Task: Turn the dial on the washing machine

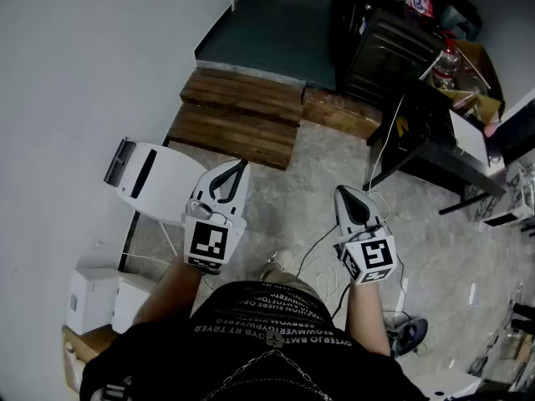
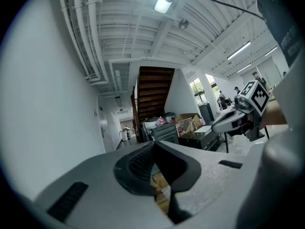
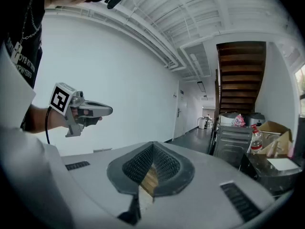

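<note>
Both grippers are held in front of the person's chest, above a concrete floor, and neither holds anything. My left gripper (image 1: pixel 242 164) is shut, its tips meeting and aimed at the wooden steps (image 1: pixel 242 115); its own view shows its closed jaws (image 2: pixel 153 143). My right gripper (image 1: pixel 342 190) is also shut, with its tips together (image 3: pixel 152 145). Each gripper appears in the other's view: the right one (image 2: pixel 238 118) and the left one (image 3: pixel 83 111). A dark grey appliance with a slatted front (image 1: pixel 386 47) (image 3: pixel 232 140) stands far ahead. I can make out no dial on it.
A white wall runs along the left. A white folding seat (image 1: pixel 159 174) and white boxes (image 1: pixel 94 297) stand against it. A black table (image 1: pixel 435 144) with clutter and a bottle (image 1: pixel 445 63) is at the right. White cables (image 1: pixel 380 211) trail across the floor. A wooden staircase (image 3: pixel 240 75) rises ahead.
</note>
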`<action>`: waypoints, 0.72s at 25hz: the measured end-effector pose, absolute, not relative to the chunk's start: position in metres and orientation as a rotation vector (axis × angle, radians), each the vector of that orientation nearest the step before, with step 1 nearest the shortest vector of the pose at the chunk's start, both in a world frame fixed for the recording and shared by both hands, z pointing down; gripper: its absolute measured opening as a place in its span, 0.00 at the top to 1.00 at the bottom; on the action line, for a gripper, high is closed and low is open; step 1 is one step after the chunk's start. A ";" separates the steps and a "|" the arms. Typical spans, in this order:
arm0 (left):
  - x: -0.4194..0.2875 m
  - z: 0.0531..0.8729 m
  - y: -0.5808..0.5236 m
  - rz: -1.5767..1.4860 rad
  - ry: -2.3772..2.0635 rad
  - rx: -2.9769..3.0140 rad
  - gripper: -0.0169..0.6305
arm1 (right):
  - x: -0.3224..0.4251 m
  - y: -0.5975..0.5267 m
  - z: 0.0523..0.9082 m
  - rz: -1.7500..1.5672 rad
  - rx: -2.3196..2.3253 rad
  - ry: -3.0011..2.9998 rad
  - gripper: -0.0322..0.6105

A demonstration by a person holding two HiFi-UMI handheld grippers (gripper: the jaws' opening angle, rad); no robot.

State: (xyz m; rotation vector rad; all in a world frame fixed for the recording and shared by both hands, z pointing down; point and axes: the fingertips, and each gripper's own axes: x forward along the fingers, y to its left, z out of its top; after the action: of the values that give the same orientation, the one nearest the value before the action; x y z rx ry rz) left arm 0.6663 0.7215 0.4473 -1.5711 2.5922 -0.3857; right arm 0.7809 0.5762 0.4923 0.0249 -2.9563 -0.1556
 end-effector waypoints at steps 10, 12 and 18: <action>0.622 0.456 0.651 -0.347 2.645 -1.615 0.97 | 0.730 0.501 0.494 -0.103 -0.040 -2.958 0.95; 0.612 0.451 0.634 -0.316 2.666 -1.583 0.97 | 0.724 0.485 0.494 -0.102 -0.045 -2.962 0.95; 0.597 0.424 0.588 -0.259 2.617 -1.457 0.97 | 0.711 0.443 0.492 -0.143 -0.101 -2.971 0.95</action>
State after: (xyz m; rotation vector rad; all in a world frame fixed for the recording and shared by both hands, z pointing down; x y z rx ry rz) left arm 0.5968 0.5882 0.4241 -1.4567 2.6173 -0.2592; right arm 0.7112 0.4430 0.4919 -0.1014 -2.9713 -0.1434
